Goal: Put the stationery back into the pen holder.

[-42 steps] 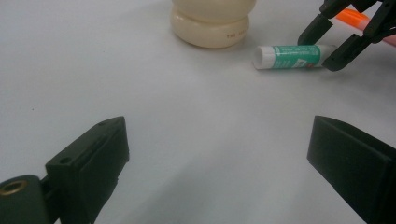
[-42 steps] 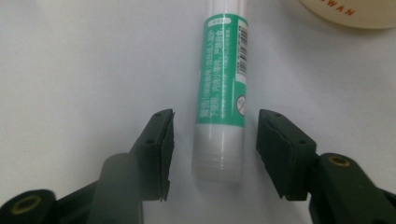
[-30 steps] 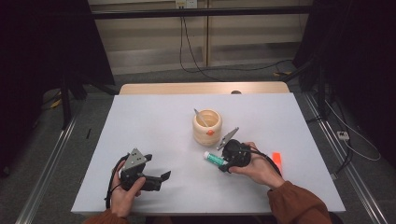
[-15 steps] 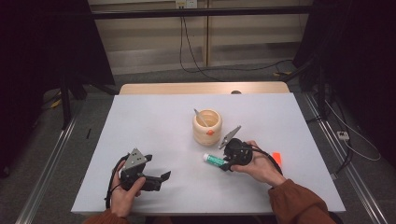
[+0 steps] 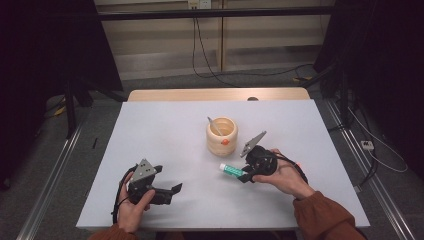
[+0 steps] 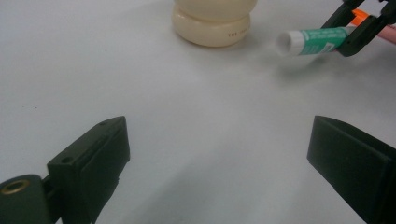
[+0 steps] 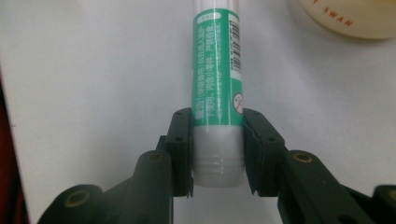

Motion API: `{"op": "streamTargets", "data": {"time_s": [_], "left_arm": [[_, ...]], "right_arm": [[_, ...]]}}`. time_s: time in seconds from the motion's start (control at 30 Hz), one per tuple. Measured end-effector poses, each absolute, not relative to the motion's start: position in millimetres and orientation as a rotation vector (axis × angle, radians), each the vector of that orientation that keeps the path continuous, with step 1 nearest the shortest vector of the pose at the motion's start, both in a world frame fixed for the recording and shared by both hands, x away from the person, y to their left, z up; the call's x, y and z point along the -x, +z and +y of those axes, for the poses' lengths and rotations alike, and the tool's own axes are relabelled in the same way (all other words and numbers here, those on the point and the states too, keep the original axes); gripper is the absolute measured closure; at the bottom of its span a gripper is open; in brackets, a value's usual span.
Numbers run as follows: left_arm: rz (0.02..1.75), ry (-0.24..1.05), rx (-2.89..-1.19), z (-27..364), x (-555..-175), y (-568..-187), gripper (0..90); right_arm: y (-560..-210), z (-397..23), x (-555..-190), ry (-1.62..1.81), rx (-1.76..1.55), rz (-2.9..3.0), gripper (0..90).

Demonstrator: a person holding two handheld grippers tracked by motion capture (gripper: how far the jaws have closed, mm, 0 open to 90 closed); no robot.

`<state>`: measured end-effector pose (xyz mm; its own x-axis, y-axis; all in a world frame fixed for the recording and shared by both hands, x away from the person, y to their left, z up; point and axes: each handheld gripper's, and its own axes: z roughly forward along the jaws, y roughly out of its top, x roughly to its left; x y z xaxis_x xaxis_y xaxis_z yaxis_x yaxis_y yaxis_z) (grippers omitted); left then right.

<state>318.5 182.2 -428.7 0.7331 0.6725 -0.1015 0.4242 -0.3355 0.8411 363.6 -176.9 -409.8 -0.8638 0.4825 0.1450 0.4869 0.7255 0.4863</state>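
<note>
- One green-and-white glue stick (image 7: pixel 217 84) lies level just above the white table (image 5: pixel 165 135), right of centre, near the wooden cup (image 5: pixel 222 136).
- Right gripper (image 5: pixel 246 175) clamps its capped end.
- Left gripper (image 5: pixel 176 190), near left, rests with jaws wide apart.

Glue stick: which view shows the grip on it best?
The right gripper view: the glue stick fills the centre, both pads clamping its white end. The high view shows it small beside the wooden cup. The left gripper view shows it sideways, far off.
</note>
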Motion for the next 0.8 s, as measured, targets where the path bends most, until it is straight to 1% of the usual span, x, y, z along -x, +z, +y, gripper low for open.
{"op": "streamTargets", "data": {"time_s": [0.2,0.43,0.8], "left_arm": [[0.837,0.331,-1.986,183,-318,-429,6.0],[0.817,0.323,-2.012,180,-315,-429,6.0],[0.699,0.322,-2.094,164,-305,-425,6.0]], "right_arm": [[-394,-180,-356,-0.897,0.731,-2.901,66.1],[-390,-167,-349,-0.895,0.636,-2.889,66.1],[-385,-141,-351,-0.883,0.521,-2.884,66.1]]}}
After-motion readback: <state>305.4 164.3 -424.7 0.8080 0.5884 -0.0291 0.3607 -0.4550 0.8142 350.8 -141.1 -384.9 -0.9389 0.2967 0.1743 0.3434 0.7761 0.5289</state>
